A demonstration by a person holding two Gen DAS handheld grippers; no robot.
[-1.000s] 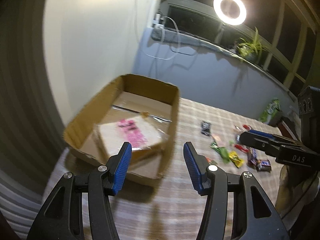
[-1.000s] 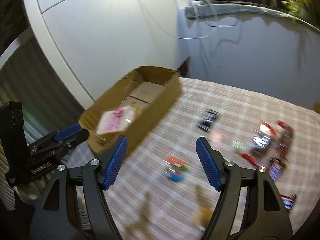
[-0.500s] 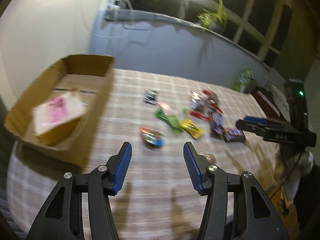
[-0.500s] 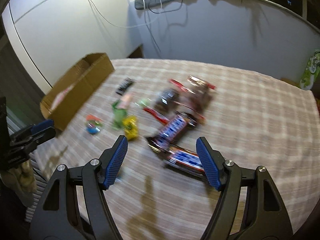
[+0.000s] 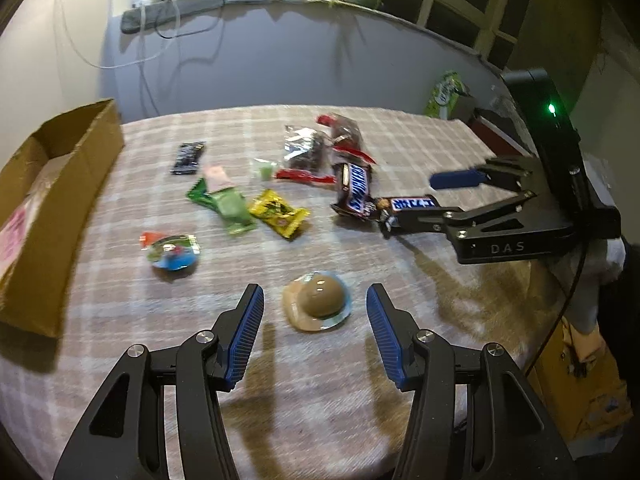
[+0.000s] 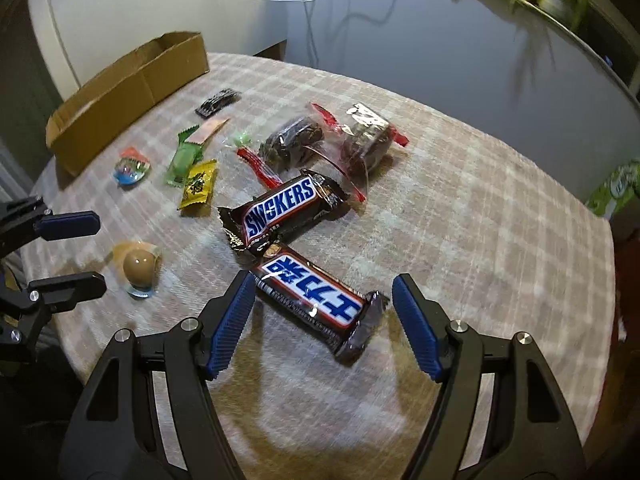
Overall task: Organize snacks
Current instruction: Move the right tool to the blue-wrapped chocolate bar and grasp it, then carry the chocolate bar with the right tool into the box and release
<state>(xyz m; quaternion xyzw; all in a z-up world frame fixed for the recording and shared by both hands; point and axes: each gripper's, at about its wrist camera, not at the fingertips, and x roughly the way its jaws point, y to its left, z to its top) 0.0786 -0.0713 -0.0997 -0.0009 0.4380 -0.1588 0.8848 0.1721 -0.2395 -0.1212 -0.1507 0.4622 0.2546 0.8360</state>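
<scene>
Whereas half a second ago we hung farther back, our left hand-held gripper [image 5: 314,330], released, now flanks one egg-shaped snack [image 5: 318,301]; right hand-held gripper [image 6: 322,322], released, flanks one of two Snickers bars [image 6: 314,302] on the desk [image 6: 460,220].

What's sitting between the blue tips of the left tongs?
A wrapped brown egg lies on the checked tablecloth between the open left tongs, untouched. The left wrist view shows it.

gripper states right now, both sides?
Left gripper: open, empty, straddling the packaged brown egg.
Right gripper: open, empty, straddling the near Snickers bar.
</scene>
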